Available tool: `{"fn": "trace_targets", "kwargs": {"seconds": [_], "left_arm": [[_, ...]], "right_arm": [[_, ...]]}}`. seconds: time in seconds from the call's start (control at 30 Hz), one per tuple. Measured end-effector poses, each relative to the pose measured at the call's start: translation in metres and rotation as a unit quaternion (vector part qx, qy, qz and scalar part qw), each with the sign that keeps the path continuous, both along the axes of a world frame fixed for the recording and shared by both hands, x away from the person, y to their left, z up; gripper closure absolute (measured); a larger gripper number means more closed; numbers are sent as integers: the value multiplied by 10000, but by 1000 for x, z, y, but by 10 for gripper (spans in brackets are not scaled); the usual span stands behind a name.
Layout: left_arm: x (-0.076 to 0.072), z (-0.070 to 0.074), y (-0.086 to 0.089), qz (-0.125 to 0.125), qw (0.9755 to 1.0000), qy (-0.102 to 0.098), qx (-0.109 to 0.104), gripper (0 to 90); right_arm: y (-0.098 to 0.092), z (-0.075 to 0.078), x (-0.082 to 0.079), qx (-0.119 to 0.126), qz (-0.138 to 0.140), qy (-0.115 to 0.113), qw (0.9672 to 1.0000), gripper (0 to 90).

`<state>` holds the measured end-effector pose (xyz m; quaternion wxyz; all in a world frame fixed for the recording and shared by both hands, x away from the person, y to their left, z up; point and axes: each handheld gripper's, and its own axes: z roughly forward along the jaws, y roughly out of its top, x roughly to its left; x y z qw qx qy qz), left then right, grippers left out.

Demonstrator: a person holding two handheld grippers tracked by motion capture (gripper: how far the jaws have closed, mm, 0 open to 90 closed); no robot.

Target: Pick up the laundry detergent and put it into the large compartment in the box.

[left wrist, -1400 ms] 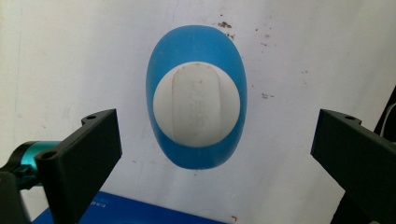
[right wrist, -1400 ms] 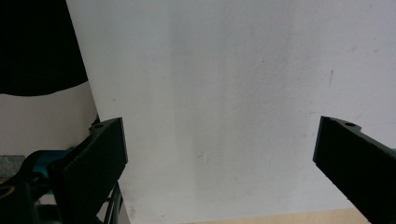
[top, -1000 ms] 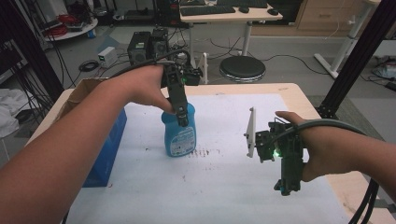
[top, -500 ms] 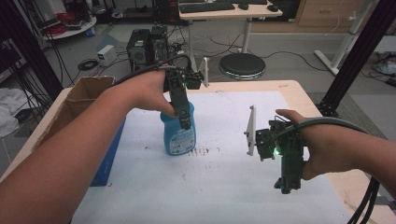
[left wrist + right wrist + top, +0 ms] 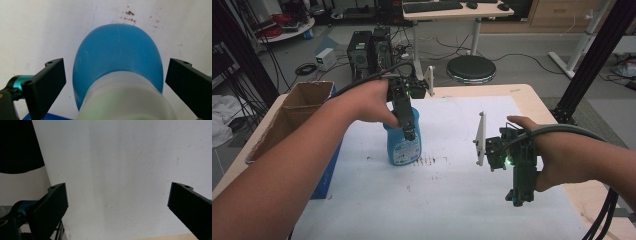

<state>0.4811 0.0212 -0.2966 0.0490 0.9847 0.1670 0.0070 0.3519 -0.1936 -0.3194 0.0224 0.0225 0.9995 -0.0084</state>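
High view shows the right gripper closest to the person, held low over the white sheet near the table's right side. Right gripper view shows its two black jaws wide apart with nothing between them, just the bare sheet below.

Farther out, the blue bottle stands upright on the sheet, near the middle of the table. The left gripper points down at the bottle's top. Left gripper view shows its jaws spread wide, one on each side of the bottle, with a gap on both sides. They are not touching it, so it holds nothing.

To the left of the bottle, an open box sits at the table's left edge. Past the table are a round stool and a desk.
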Motion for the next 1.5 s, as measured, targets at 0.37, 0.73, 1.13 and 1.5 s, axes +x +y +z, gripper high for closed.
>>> {"fn": "trace_targets", "kwargs": {"seconds": [0.37,0.73,1.13,1.5], "left_arm": [[0,-2,-1,-34,10000,15,67,103],[2,0,1,-8,10000,12,19,166],[1,0,0,-15,9999,112,13,217],[2,-1,1,-50,9999,162,14,280]], "right_arm": [[-1,-1,0,3,34,-25,10000,20],[0,-1,1,-19,34,-55,10000,20],[2,-2,1,-25,75,-67,9999,20],[2,-5,2,-60,54,-64,9999,20]]}}
